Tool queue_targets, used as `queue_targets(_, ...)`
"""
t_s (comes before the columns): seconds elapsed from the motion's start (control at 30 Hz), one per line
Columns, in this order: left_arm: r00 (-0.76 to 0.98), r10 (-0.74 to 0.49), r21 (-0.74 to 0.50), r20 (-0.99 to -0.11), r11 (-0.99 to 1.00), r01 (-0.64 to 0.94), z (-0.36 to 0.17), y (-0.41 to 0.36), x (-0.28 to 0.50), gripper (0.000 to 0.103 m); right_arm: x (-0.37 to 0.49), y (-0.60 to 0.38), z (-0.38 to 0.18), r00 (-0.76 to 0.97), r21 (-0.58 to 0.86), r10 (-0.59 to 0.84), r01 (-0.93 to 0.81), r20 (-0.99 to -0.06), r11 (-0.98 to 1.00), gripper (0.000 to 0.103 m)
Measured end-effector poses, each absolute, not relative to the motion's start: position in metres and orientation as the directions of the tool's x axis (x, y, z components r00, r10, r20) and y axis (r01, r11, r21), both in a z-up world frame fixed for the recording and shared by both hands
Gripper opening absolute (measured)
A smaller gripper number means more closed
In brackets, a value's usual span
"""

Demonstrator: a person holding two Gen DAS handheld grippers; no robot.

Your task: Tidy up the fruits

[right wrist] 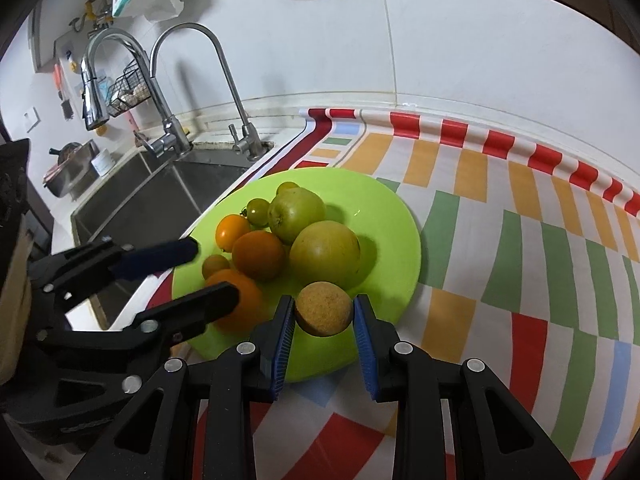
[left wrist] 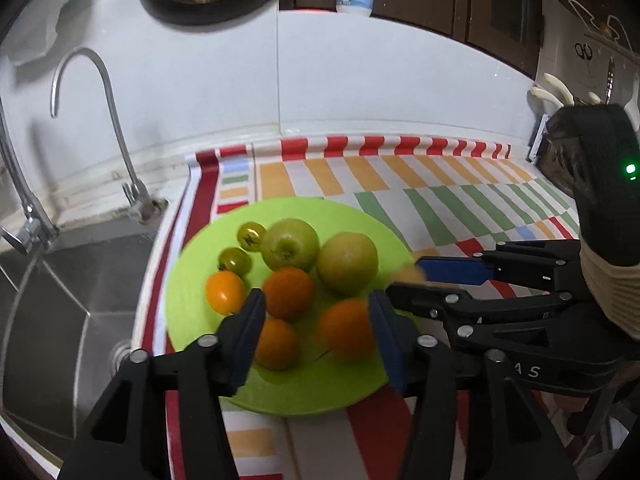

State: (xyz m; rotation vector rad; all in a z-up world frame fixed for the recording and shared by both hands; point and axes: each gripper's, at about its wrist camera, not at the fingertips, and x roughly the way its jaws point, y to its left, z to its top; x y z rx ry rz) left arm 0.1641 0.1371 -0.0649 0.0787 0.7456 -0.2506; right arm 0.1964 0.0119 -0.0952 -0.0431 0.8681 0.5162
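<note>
Green plate (right wrist: 384,216) is receiving fruit: right gripper (right wrist: 324,316) gripping a brown fruit (right wrist: 323,312) at six o'clock, needing release; left gripper (left wrist: 316,320) standing open.

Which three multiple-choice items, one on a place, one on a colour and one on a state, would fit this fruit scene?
1. The plate stands on: A the striped cloth; B a wooden board; C a chair.
2. The plate is: A red; B green; C white.
3. The right tool: A is open and empty; B holds a knife; C holds a tan round fruit.

1 A: stripes show all round the plate.
2 B: its bare rim is lime green.
3 C: both pads press the fruit.
</note>
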Motion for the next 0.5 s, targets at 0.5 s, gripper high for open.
queue_targets(0.5, 0.726, -0.183, 0.006, -0.663, 0.968, 0.250, -0.057, 0.156, 0.141, 0.067, 0.149, 0.003, -0.078, 0.663, 0.089, 0.255, -0.274, -0.703, 0.958, 0.057)
